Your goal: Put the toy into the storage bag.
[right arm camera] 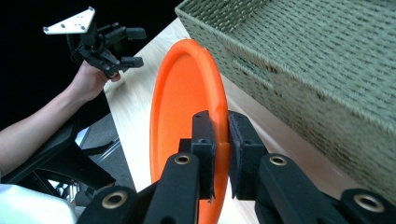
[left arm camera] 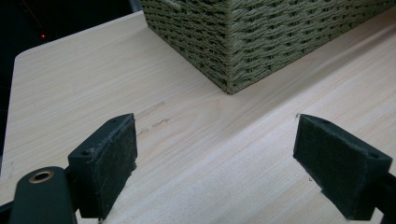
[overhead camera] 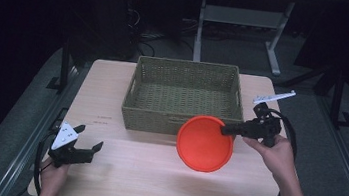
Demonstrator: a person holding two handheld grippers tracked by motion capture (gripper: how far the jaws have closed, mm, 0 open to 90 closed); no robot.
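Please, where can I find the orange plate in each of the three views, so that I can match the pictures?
High view: the orange plate is right of centre, just before the woven basket, its rim clamped by the right hand-held gripper.
Left gripper view: the plate is not in it; the basket's corner is at the top.
Right gripper view: the plate stands on edge at centre, pinched by the jaws.
Shared landmark: the woven basket.

Light wood table w/ grey carpet around it, white desk frame at the back.
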